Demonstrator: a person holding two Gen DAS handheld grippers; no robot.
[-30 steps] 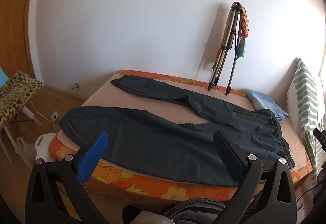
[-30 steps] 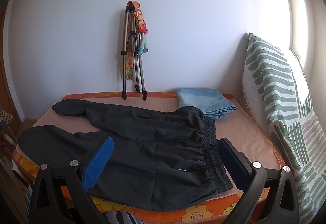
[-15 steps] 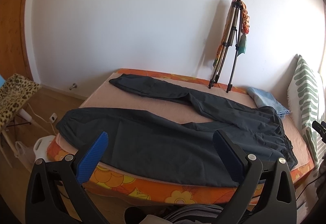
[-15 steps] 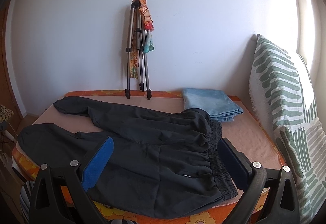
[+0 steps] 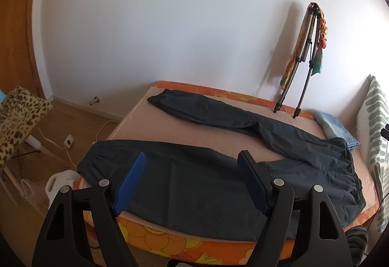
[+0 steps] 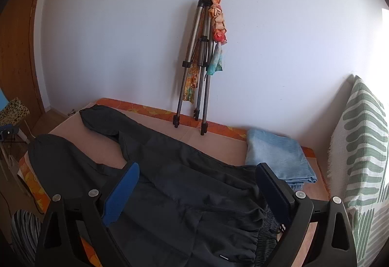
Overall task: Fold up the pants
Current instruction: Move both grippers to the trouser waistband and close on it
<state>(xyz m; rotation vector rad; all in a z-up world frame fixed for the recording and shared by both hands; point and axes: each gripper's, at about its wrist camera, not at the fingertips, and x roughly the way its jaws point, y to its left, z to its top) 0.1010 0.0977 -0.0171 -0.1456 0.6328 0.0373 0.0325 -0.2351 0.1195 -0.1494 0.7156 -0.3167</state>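
Note:
Dark navy pants (image 5: 194,179) lie flat on the bed (image 5: 126,123), legs spread apart to the left, elastic waistband at the right. They also show in the right wrist view (image 6: 175,184). My left gripper (image 5: 192,157) is open and empty, above the near leg at the bed's front edge. My right gripper (image 6: 197,169) is open and empty, above the hip and waistband (image 6: 267,233). Neither touches the cloth.
A folded tripod (image 6: 199,67) with scarves leans on the far wall. A folded light blue cloth (image 6: 277,157) lies at the back right. A green-patterned white pillow (image 6: 362,150) stands at the right. A leopard-print stool (image 5: 17,116) and cables are on the floor at left.
Both grippers have moved forward and up over the bed, closer to the pants. Both stay open; the pants have not moved.

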